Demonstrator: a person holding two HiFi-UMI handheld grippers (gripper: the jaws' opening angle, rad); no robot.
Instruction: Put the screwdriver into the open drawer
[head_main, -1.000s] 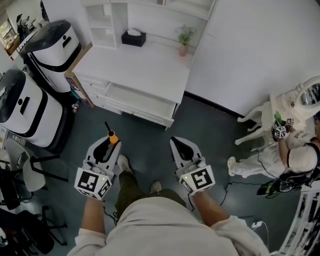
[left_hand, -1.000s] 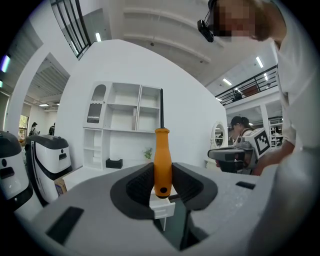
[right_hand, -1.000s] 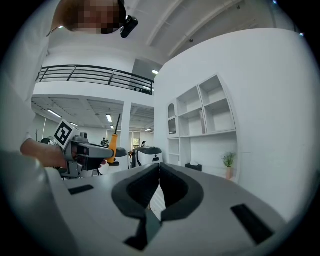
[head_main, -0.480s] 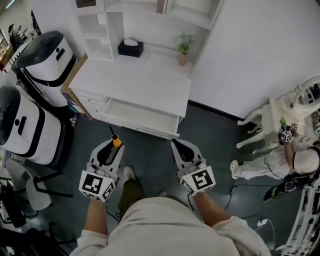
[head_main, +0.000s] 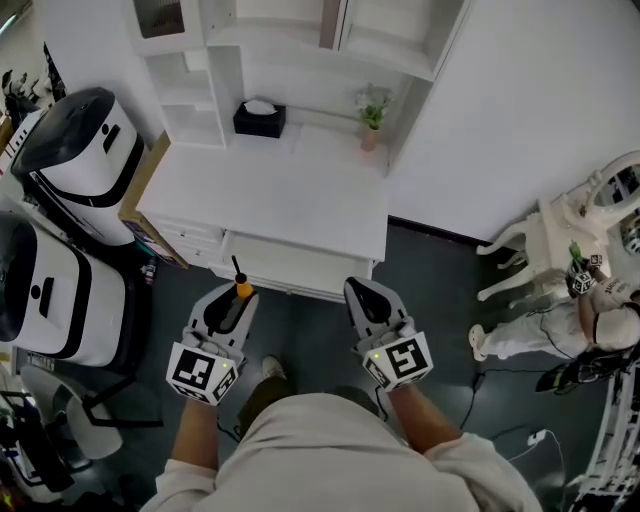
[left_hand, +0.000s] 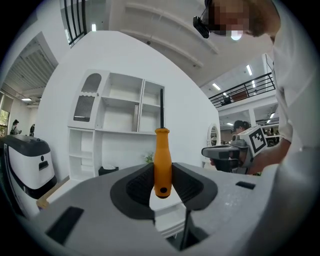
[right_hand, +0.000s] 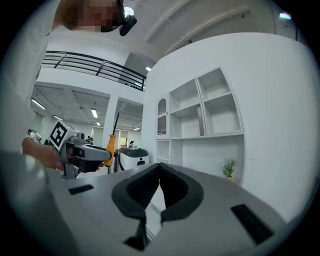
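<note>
Left gripper: jaws clamped on the orange handle of the screwdriver, which stands upright with its dark shaft pointing up (the tip is thin and hard to trace against the shelving). Right gripper: jaws pressed together, nothing between them. Drawer: open at the front of the white desk, just ahead of both grippers; its interior cannot be made out from above.

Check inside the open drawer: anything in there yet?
Nothing shows in the visible part of the drawer: bare white bottom. Its rear sits under the desk top, hidden from the head view. The screwdriver is clamped in the left gripper, outside the drawer.
</note>
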